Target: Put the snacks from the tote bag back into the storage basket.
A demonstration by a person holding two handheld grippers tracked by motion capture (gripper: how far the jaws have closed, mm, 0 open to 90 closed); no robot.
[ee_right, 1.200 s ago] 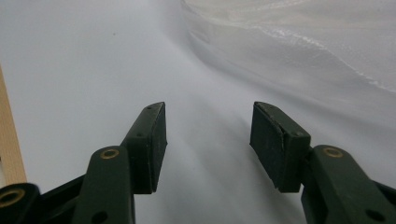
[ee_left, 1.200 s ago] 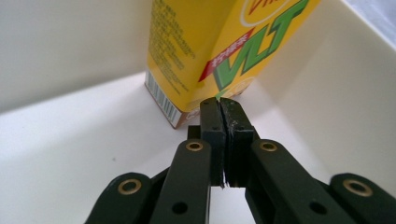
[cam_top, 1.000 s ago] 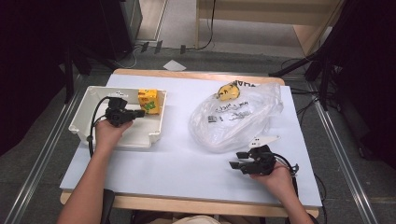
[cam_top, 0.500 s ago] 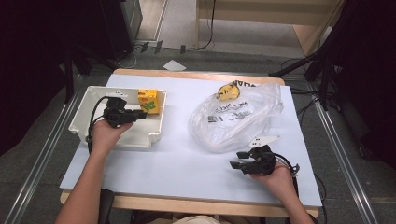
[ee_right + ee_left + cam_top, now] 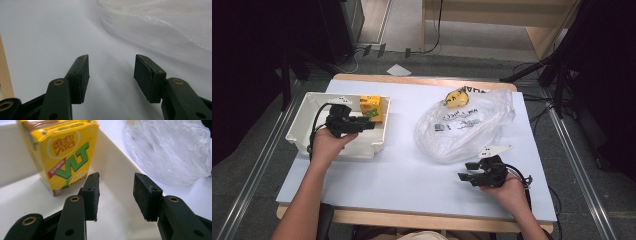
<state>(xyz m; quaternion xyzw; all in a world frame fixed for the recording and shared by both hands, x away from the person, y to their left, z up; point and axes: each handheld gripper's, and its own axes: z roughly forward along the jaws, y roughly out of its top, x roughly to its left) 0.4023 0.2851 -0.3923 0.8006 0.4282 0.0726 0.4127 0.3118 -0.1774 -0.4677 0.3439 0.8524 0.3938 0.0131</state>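
Left gripper (image 5: 116, 195), jaws just opened and empty, had released the lemon tea carton (image 5: 63, 152) ahead into the white bin (image 5: 117, 167); right gripper (image 5: 111, 77) waited spread beside the plastic bag (image 5: 160, 22), its contents probably left to move.

Your carton (image 5: 371, 107) stands in the tray's (image 5: 304, 114) far right corner, with the bag (image 5: 464, 127) lying well right of the tray.

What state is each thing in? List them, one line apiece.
Drink carton: upright in the white tray, released.
Left tool: open, jaws just opened, nothing between them.
Right tool: open, empty, beside the bag.
Plastic bag: lying crumpled on the table, a yellow item inside.
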